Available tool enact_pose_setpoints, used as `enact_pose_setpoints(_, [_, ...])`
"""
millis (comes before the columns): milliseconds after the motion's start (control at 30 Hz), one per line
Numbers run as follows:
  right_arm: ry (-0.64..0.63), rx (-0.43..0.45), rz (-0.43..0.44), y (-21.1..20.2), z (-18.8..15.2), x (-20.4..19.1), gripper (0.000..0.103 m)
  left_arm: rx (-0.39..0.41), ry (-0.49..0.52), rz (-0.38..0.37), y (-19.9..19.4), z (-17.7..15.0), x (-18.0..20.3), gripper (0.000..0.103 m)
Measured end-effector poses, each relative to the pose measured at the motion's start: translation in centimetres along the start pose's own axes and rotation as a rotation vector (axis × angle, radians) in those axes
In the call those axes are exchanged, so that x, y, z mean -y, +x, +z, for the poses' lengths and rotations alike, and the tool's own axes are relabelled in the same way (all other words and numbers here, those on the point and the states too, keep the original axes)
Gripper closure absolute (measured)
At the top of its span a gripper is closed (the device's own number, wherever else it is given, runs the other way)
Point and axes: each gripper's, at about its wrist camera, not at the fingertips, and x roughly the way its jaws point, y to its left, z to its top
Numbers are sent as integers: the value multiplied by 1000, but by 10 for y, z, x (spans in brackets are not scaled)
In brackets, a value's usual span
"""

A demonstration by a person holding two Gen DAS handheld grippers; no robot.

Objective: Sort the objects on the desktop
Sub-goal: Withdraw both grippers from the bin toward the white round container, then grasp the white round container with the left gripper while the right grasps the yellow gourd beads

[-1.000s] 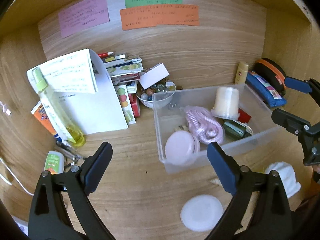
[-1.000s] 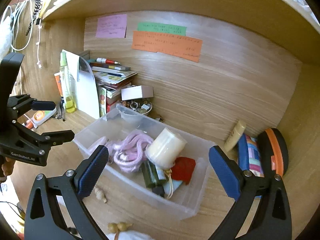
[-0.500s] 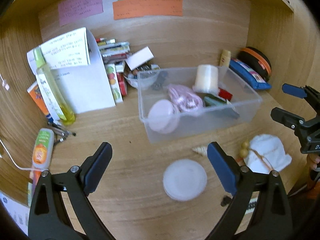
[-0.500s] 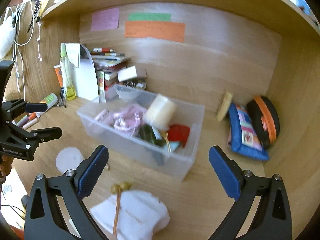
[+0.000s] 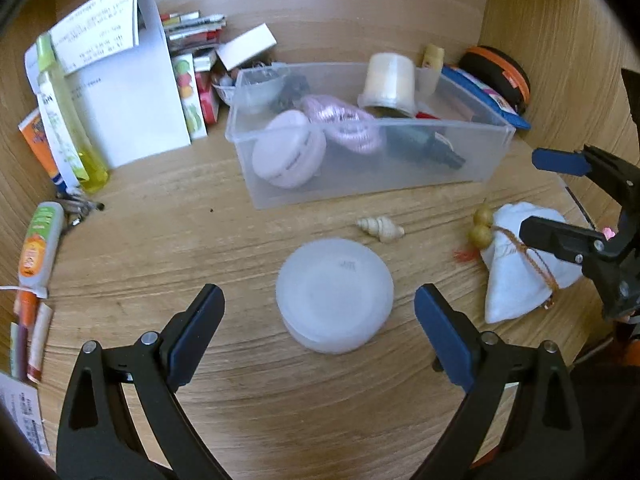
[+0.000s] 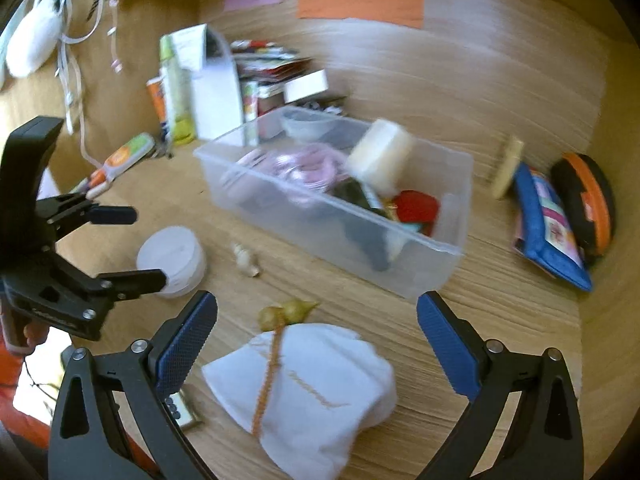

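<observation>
Two pairs of tongs over a wooden counter (image 5: 168, 248), both spread wide, nothing held. Farthest back, a clear plastic bin (image 5: 360, 184) already loaded — pink coiled cord, round lilac case, cream cylinder, dark bottle, something red. Loose in front of the bin: a white cloth pouch (image 6: 312, 384) tied with orange string and two wooden beads, a round frosted-white tub (image 5: 334, 294), a small spiral seashell (image 5: 380, 229).

Left tongs (image 5: 318, 334) low over the counter, blue pads flanking the tub, neither pad touching it. Right tongs (image 6: 316, 340) above the pouch, pads to either side, also clear of it. Some motion blur in the right view.

Step in hand, by the look of it: lining up on the remaining loose items for transfer to the bin. Next move likely a short push forward and down, then a squeeze — gentle on the smooth, slippery-looking tub; deeper on the soft pouch to gather enough cloth. Shell smallest, probably last.
</observation>
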Motion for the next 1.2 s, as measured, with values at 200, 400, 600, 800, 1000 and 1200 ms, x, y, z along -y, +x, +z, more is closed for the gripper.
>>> enact_pose_setpoints(200, [-69, -56, 31, 16, 1, -14, 5, -30, 4, -1, 12, -1, 0, 6])
enact_pose_setpoints(400, [-109, -134, 44, 37, 1, -19, 24, -77, 23, -4, 26, 2, 5, 6])
enact_pose_setpoints(600, [-148, -207, 48, 54, 2, -20, 49, -76, 23, -8, 31, 4, 6, 6])
enact_pose_setpoints(800, [-155, -228, 55, 57, -1, -18, 65, -55, 7, -11, 29, 6, 3, 15])
enact_pose_setpoints(1000, [-158, -217, 54, 56, -1, -17, 65, -68, 0, -15, 31, 6, 2, 36])
enact_pose_setpoints(1200, [-150, -180, 49, 45, 5, -13, 65, -56, -11, -5, 29, 3, 2, 38])
